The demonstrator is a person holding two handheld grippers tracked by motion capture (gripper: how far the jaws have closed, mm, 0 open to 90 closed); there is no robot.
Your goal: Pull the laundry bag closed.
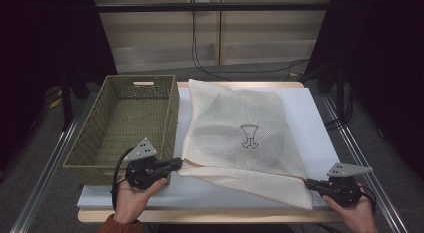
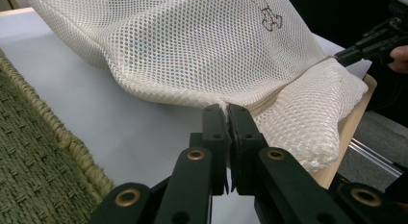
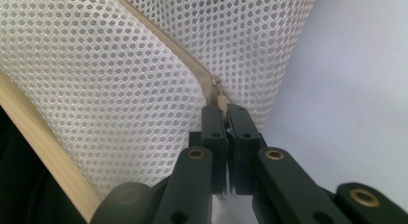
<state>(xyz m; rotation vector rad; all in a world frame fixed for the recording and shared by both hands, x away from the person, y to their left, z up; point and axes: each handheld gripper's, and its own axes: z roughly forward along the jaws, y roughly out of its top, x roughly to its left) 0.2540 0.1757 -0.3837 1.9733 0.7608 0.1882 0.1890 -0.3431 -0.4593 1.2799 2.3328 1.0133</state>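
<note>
Woven green basket (image 1: 125,125) holds nothing; mesh bag (image 1: 240,138) lies beside it.

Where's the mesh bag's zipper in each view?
High view: zipper runs along the bag's near edge, from left claw to right claw.
Left gripper view: zipper rises diagonally from centre to upper right.
Right gripper view: zipper runs from the top down to centre.
Shared landmark: white mesh bag.

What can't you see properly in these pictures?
- Inside the mesh bag: high view, a darker shape shows through the netting, too faint to tell.
- Zipper pull: right gripper view, its lower end is hidden between the jaws.
- Bag's drawing: left gripper view, cut off by the top edge.
</note>
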